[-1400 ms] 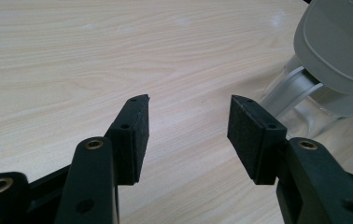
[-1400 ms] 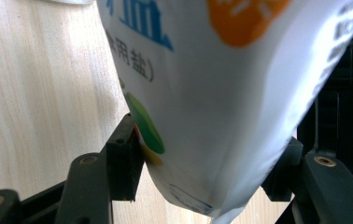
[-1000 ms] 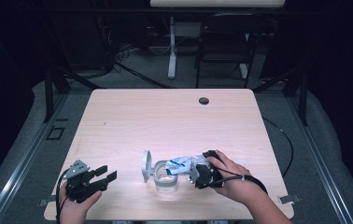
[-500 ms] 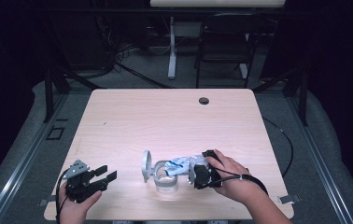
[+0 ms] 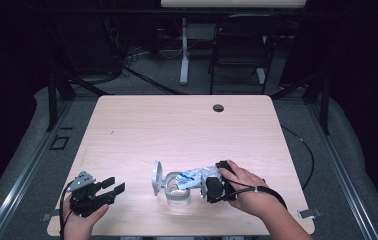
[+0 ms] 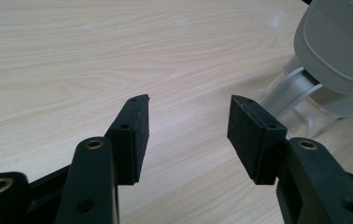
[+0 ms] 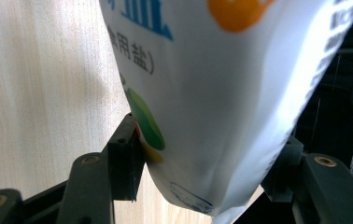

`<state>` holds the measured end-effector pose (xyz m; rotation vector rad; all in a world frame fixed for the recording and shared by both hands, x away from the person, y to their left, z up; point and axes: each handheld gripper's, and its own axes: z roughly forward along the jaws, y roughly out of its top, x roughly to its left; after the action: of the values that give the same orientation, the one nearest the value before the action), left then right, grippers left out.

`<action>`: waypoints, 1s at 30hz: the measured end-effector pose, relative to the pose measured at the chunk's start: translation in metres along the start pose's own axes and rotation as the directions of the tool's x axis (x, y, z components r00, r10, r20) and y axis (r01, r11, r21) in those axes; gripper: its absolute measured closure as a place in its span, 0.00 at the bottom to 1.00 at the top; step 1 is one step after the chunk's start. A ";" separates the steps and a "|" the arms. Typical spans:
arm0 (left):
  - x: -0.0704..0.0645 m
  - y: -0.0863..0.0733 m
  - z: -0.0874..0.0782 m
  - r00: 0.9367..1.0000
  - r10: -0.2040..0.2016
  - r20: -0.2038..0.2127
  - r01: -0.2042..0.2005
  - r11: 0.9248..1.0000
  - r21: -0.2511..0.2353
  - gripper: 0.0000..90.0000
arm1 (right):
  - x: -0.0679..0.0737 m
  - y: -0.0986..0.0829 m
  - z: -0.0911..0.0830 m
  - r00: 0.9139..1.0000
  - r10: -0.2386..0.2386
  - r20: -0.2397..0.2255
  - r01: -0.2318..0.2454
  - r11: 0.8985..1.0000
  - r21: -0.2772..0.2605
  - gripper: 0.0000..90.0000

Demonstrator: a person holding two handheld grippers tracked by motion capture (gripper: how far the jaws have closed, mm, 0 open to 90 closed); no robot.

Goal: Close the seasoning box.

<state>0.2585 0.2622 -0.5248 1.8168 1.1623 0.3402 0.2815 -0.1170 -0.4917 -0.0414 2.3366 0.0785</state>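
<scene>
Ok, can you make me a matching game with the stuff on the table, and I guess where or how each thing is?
Things:
1. left gripper
2. right gripper
3. jar
4. jar lid

States:
A. clear, standing on the table with the bag's end over its mouth
B. grey, flipped up beside the jar's opening
C. jaws apart, holding nothing, near the table's front left corner
D. jaws closed on a white printed bag

Pairs: 1-C, 2-D, 3-A, 4-B
</scene>
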 end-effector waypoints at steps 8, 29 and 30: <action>0.000 0.000 0.000 1.000 0.000 -0.003 0.000 1.000 0.005 0.54 | 0.000 0.002 0.000 1.000 -0.020 0.010 0.020 1.000 0.006 0.47; 0.001 -0.001 0.000 1.000 -0.001 -0.003 0.001 1.000 0.004 0.54 | -0.002 0.004 -0.001 0.999 -0.039 0.006 0.039 0.999 0.020 0.47; 0.001 -0.001 0.000 1.000 -0.001 -0.004 0.001 1.000 0.005 0.54 | -0.002 0.004 -0.001 0.999 -0.037 0.004 0.036 0.999 0.021 0.47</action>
<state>0.2589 0.2630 -0.5260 1.8201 1.1676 0.3404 0.2816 -0.1128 -0.4893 -0.0735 2.3313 0.0362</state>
